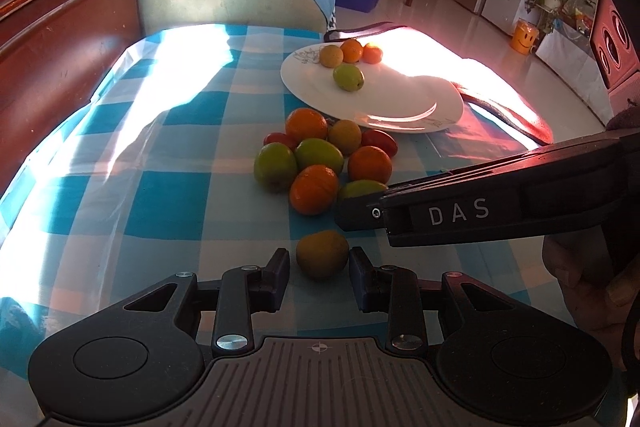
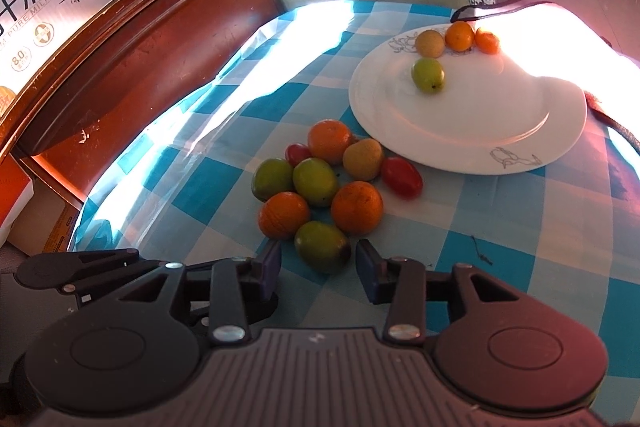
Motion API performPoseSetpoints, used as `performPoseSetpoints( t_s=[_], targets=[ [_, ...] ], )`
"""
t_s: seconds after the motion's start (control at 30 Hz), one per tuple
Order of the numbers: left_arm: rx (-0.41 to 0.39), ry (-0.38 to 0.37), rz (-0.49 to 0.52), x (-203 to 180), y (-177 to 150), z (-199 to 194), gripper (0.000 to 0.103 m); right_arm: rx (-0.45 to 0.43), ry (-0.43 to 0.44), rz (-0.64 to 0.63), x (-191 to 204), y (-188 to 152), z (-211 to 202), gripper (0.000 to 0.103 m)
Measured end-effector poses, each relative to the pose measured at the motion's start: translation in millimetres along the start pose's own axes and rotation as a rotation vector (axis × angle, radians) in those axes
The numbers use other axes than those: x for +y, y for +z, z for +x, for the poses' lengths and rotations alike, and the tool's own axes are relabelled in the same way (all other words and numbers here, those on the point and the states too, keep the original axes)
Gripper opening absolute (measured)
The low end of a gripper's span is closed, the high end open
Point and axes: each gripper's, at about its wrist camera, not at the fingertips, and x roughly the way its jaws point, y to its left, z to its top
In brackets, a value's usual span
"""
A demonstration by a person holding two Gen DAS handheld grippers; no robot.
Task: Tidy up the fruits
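Fruit sits in two groups on the checked blue tablecloth [image 2: 500, 227]: a loose pile [image 2: 320, 183] of oranges, green fruit and small red tomatoes on the cloth, and four pieces on the far side of the white plate [image 2: 480, 147] just beyond the pile. On my left wrist view, my left gripper [image 1: 319, 259] has its jaws apart around a lone brownish-green fruit [image 1: 322, 254] that lies on the cloth apart from the pile; the right finger [image 1: 360, 267] looks to be at its skin, the left one stands slightly off. On my right wrist view, my right gripper [image 2: 318, 259] also stands open, straddling the green fruit [image 2: 322, 246] at the near edge of the pile, with a gap on both sides. That fruit touches an orange [image 2: 284, 215] behind it. A wooden headboard [image 2: 160, 47] borders the table on the left.
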Motion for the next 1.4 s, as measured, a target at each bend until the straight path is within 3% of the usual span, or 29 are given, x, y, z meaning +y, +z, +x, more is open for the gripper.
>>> performPoseSetpoints(
  t_s=[0.17,0.3,1.23,1.4],
  targets=[
    [0.004,0.0,-0.008,1,0,0,0.029,-0.007,-0.016,-0.031,3,-1,1,0.042],
    [-0.005,-0.001,-0.025,4,1,-1,0.026,-0.014,-0.033,-0.038,3,-1,1,0.031],
    [-0.045,0.067,-0.071,11,13,-11,0.025,-0.043,-0.017,-0.059,-7,-6,-32,0.031],
    [-0.085,0.063,-0.073,9,24,-19,0.025,-0.056,-0.019,-0.062,-9,-2,-38,0.031]
  ],
)
